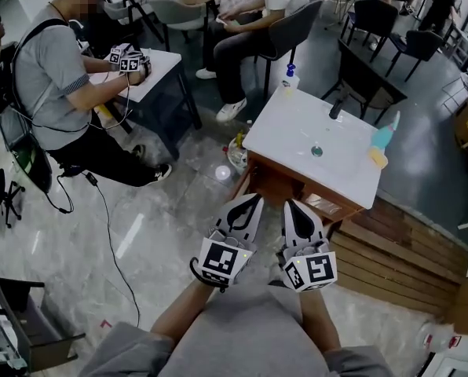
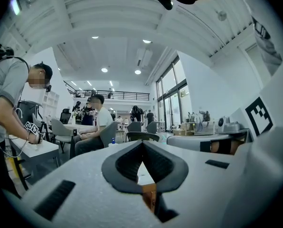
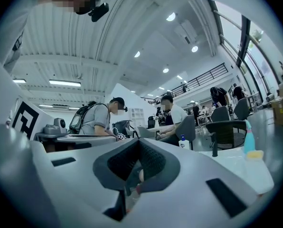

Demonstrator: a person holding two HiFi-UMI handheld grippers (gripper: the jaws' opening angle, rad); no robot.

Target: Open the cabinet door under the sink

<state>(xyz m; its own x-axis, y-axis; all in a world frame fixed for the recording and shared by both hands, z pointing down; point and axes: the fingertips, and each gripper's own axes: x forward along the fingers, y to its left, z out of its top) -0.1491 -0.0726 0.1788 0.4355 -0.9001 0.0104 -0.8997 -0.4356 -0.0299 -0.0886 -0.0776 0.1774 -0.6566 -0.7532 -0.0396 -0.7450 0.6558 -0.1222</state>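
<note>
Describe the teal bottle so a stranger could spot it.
Look at the white sink counter on the wooden cabinet. At its right edge, past the black faucet, the teal bottle stands beside a yellow sponge. The only other bottle there is white with a blue cap.

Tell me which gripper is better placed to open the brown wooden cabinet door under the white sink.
Probably the right gripper: its shut jaws point at the middle of the brown wooden cabinet, the left gripper at its left corner.
</note>
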